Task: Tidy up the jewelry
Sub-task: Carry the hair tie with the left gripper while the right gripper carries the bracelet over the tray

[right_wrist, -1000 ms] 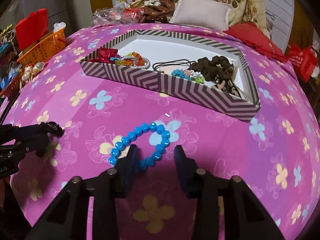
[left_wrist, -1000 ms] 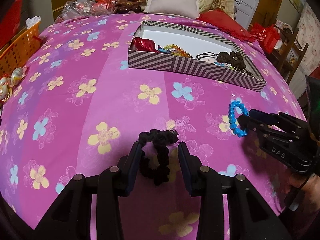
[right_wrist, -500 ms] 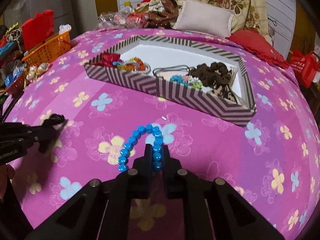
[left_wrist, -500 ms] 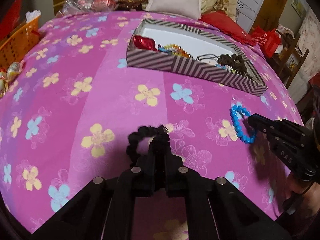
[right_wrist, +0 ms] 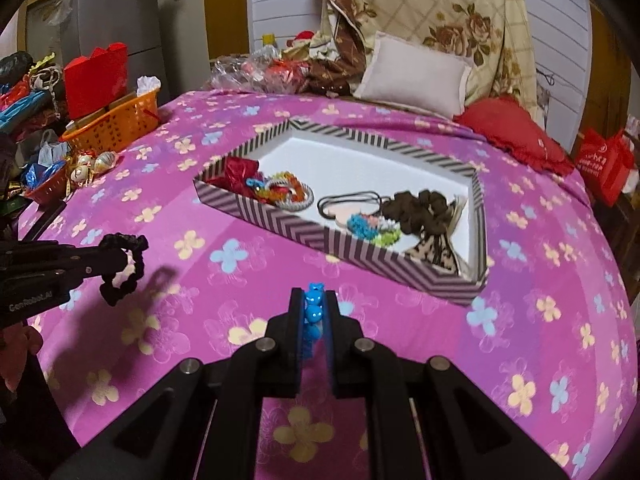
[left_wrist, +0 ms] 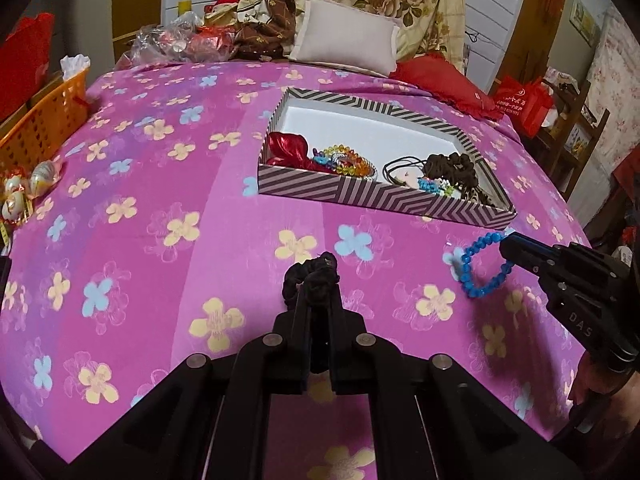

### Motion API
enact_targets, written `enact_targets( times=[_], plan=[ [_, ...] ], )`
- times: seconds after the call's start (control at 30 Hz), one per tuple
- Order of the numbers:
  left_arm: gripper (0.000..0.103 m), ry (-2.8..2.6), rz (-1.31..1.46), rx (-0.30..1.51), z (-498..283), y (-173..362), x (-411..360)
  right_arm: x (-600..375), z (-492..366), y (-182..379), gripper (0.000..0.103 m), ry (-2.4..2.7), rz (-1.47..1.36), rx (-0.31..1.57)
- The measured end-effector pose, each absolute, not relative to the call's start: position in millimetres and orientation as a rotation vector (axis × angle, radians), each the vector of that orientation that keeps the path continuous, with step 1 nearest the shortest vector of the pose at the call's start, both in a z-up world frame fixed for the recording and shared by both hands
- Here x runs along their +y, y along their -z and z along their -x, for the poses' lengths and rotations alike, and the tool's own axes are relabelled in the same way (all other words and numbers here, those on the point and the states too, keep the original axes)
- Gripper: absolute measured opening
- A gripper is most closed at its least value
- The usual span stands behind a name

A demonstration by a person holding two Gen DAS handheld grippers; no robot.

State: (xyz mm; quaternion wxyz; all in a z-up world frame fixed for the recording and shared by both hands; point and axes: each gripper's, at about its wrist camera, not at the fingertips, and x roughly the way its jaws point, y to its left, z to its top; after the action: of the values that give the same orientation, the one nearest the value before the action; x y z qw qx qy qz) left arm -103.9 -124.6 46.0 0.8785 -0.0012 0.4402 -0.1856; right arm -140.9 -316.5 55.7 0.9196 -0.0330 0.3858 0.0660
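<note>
My left gripper (left_wrist: pixel 318 300) is shut on a black scrunchie (left_wrist: pixel 310 278) and holds it above the pink flowered bedspread; it also shows in the right wrist view (right_wrist: pixel 124 258). My right gripper (right_wrist: pixel 313 304) is shut on a blue bead bracelet (right_wrist: pixel 312 314), which hangs from its tip in the left wrist view (left_wrist: pixel 480 266). The striped jewelry box (left_wrist: pixel 360 192) lies ahead of both grippers, holding a red item, colored bead bracelets, a black cord and dark scrunchies (right_wrist: pixel 416 210). The far part of its white floor is bare.
An orange basket (right_wrist: pixel 114 124) and foil-wrapped trinkets (right_wrist: pixel 90 164) sit at the bed's left edge. A white pillow (right_wrist: pixel 412 74), red cushion (right_wrist: pixel 516 132) and plastic bags lie at the head. A red bag (left_wrist: pixel 524 104) and shelf stand to the right.
Both grippers closed on their items, the left on the scrunchie and the right on the blue bracelet, and lifted them off the bedspread. The view has pulled up and back.
</note>
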Motion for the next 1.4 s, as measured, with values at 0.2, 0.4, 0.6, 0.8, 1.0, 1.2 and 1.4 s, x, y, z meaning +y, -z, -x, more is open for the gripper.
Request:
enact_targets(
  times=[0.2,0.4,0.6,0.8,1.0,1.2,1.4],
  plan=[
    [0.0,0.384,-0.015,0.904,100.8,-52.4,-130.4,-315.5,138.7,-66.4,0.008,-0.137,0.086,0.775],
    [0.0,0.374,-0.024,0.89,96.1,-59.1,-133.5,-314.2,135.5,-74.2,0.008,-0.139,0.096,0.762],
    [0.0,0.368,-0.034,0.883,94.0,-62.9,-136.4,-312.4,134.6,-78.6,0.008,-0.141,0.1,0.752],
    [0.0,0.367,-0.038,0.878,93.4,-64.8,-138.4,-311.1,135.5,-81.2,0.008,-0.145,0.102,0.745],
    [0.0,0.367,-0.049,0.873,91.3,-66.7,-141.7,-309.0,132.7,-84.5,0.008,-0.15,0.111,0.741],
    [0.0,0.371,-0.063,0.864,83.0,-70.9,-147.1,-307.2,125.9,-88.0,0.008,-0.154,0.117,0.736],
    [0.0,0.41,-0.028,0.86,61.2,-83.2,-152.7,-309.1,110.8,-98.0,0.008,-0.153,0.121,0.719]
  ],
)
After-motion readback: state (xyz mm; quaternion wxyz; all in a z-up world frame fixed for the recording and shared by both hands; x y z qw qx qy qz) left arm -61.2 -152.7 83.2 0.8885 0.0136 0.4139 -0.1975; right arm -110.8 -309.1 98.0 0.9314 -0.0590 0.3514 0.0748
